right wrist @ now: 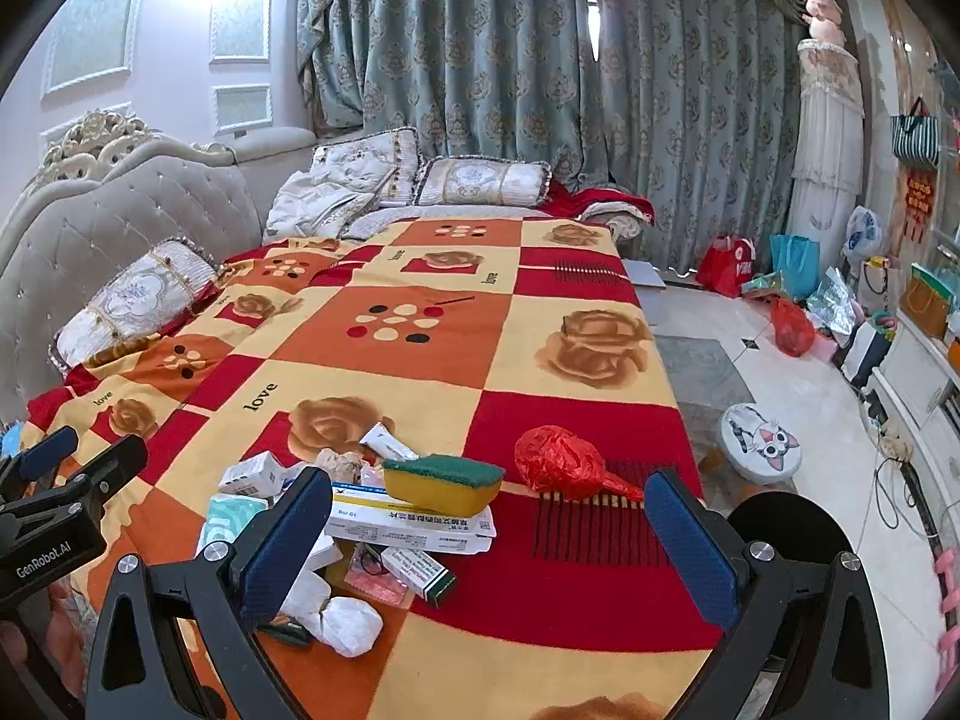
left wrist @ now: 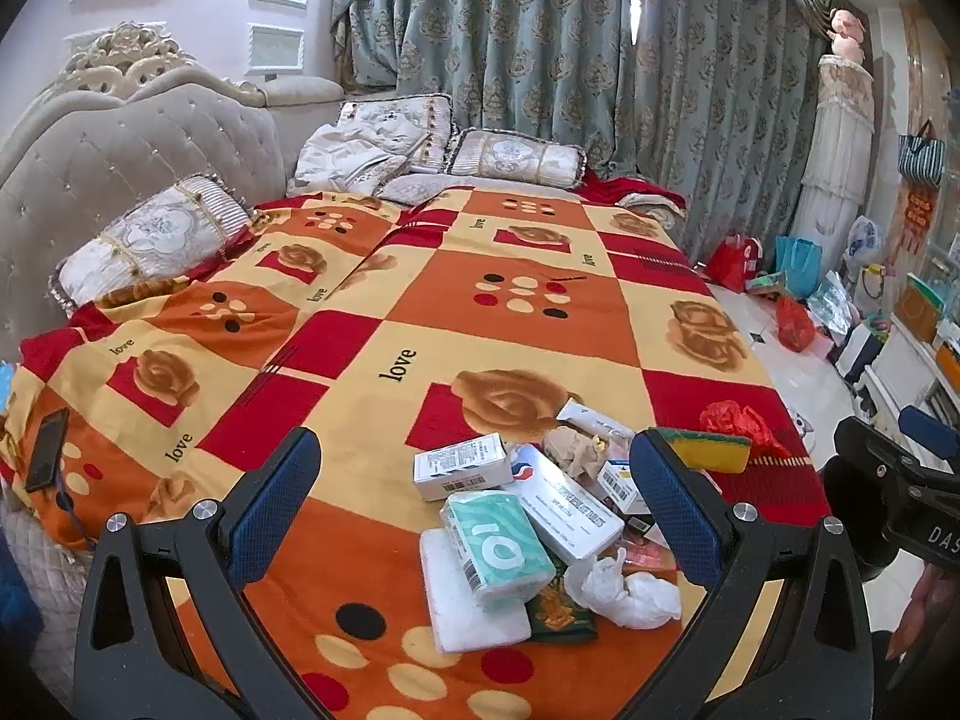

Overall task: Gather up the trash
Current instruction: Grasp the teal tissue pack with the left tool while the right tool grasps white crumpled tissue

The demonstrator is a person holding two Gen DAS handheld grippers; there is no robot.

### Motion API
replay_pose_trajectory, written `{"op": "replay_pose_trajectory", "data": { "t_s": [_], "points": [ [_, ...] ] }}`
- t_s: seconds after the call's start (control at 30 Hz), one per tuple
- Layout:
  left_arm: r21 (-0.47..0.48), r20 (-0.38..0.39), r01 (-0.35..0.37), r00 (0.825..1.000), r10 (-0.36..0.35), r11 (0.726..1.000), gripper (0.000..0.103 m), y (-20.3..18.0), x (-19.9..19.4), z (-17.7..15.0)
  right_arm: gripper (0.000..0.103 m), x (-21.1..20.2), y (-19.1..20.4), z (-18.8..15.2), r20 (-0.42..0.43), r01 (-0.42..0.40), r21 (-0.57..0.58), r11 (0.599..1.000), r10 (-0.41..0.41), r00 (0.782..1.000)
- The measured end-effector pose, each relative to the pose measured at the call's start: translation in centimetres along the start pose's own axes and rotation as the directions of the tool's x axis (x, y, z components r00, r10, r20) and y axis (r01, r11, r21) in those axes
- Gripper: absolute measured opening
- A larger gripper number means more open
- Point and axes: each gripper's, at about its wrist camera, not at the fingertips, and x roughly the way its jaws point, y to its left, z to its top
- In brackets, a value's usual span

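Note:
A heap of trash lies on the patterned bedspread (left wrist: pixel 420 324) near its front edge: white medicine boxes (left wrist: pixel 462 465), a teal tissue pack (left wrist: pixel 501 546), crumpled white paper (left wrist: pixel 624 591), brown crumpled paper (left wrist: pixel 573 450), a yellow-green sponge (right wrist: pixel 444 480) and a crumpled red bag (right wrist: pixel 561 462). My left gripper (left wrist: pixel 474 498) is open and empty, its jaws wide on either side of the heap. My right gripper (right wrist: pixel 489 531) is open and empty, just in front of the sponge and the red bag. A long white box (right wrist: pixel 414 525) lies under the sponge.
A black phone (left wrist: pixel 48 450) lies on the bedspread at the left. Pillows (left wrist: pixel 150 240) and a tufted headboard (left wrist: pixel 120 144) stand at the back left. Bags (right wrist: pixel 792 282) and a cat-face stool (right wrist: pixel 759 441) are on the floor to the right of the bed.

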Motion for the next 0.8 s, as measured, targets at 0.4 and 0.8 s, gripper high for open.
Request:
{"op": "replay_pose_trajectory", "data": {
  "t_s": [0.4, 0.8],
  "points": [
    [-0.007, -0.001, -0.010, 1.000, 0.010, 1.000, 0.103, 0.7, -0.3, 0.0, 0.103, 0.0, 0.0, 0.3, -0.006, -0.003, -0.017, 1.000, 0.003, 1.000],
    [-0.012, -0.044, -0.035, 0.998, 0.034, 0.999, 0.103, 2.7, 0.3, -0.2, 0.103, 0.6, -0.3, -0.1, -0.036, -0.027, -0.032, 0.999, 0.026, 0.999]
  ]
}}
